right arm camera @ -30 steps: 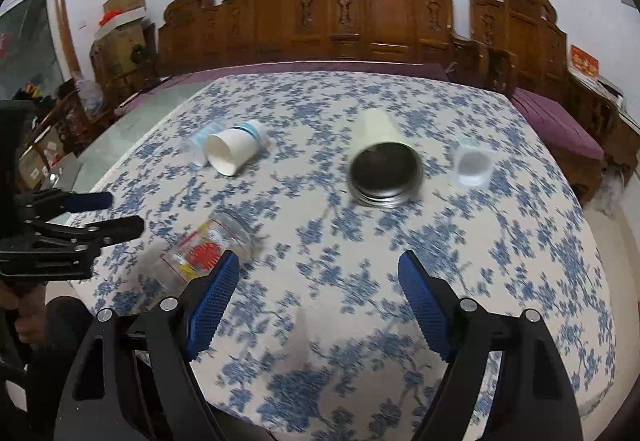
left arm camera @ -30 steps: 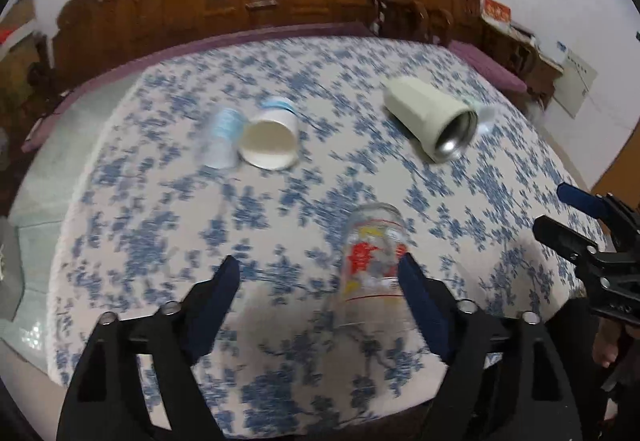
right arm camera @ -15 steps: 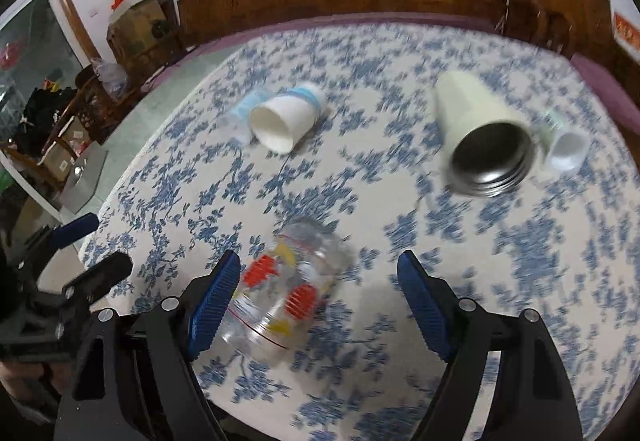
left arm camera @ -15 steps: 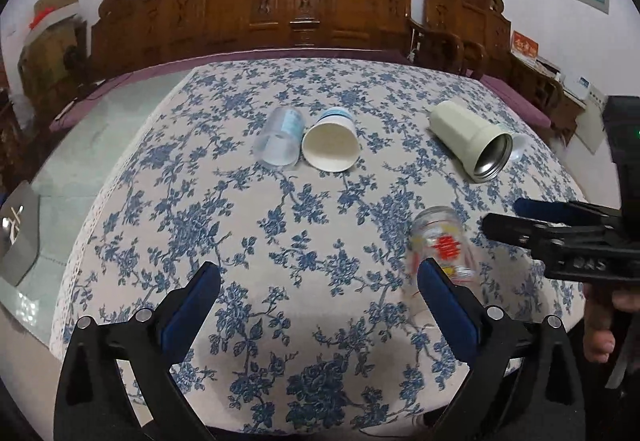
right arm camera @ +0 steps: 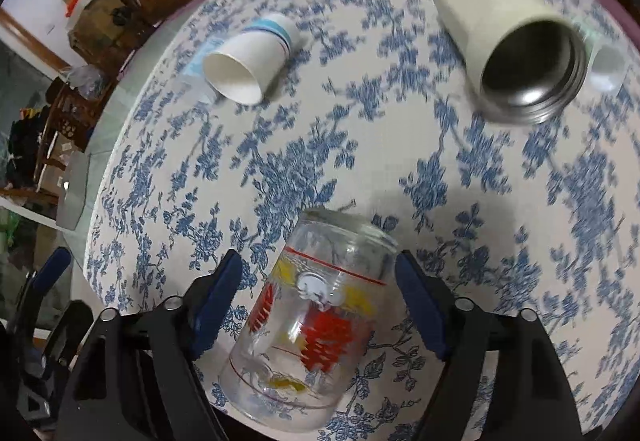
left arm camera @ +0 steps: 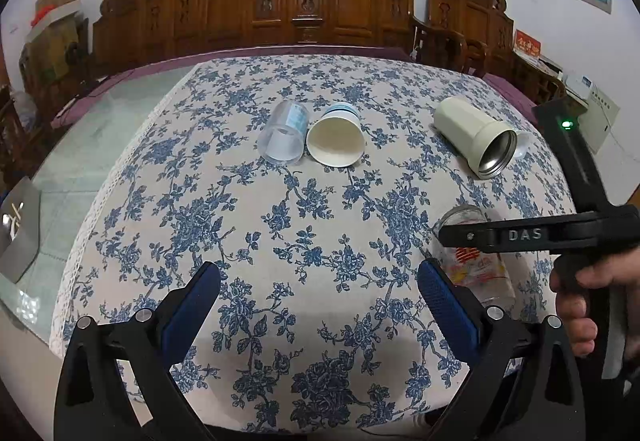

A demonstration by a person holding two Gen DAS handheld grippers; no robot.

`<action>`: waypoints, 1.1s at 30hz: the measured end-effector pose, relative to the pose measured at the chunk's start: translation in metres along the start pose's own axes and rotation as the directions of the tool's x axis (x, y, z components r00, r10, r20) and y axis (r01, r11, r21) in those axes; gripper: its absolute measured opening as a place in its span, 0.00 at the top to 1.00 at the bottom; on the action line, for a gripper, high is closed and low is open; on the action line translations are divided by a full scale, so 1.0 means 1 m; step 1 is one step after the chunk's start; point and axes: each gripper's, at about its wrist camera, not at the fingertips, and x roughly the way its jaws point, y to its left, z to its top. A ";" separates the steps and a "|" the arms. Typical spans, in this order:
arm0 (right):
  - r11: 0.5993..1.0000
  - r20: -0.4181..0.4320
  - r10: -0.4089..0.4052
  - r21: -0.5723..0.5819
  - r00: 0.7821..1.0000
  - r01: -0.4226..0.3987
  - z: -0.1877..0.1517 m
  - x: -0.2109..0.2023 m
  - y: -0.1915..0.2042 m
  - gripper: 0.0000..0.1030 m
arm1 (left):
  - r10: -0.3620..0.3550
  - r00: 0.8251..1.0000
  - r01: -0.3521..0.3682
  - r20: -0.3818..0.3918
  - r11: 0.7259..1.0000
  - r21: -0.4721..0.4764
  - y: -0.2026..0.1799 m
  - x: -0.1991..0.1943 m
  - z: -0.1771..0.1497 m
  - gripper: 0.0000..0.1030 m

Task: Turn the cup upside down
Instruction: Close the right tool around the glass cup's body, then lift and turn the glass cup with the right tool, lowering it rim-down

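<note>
Glass cup (right arm camera: 310, 317) lies on its side on the surface (right arm camera: 480, 201), between the spread right tool (right arm camera: 318, 295) fingers - untouched; pinch mid-body, squarely, before rotating; left tool (left arm camera: 320, 305) spread, idle.

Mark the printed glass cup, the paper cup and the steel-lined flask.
Glass cup (right arm camera: 316, 317): right wrist view, printed side wall.
Paper cup (left arm camera: 335, 139): left wrist view, open mouth.
Flask (right arm camera: 532, 75): right wrist view, steel interior.
</note>
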 end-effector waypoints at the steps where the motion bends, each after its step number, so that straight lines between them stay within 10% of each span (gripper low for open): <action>1: 1.000 -0.008 0.000 0.005 1.000 0.000 0.001 0.002 -0.001 0.25 | 0.002 1.000 -0.002 0.001 1.000 0.002 -0.001 0.000 0.000 0.08; 19: 0.999 -0.074 0.013 0.031 0.997 -0.011 0.019 0.016 -0.008 0.41 | 0.009 1.000 -0.010 0.011 1.000 0.023 -0.009 -0.005 0.002 0.08; 33: 0.978 0.177 0.003 -0.205 0.984 0.034 0.009 -0.066 0.007 0.45 | 0.009 1.000 -0.009 0.020 1.000 0.025 -0.013 -0.008 0.006 0.08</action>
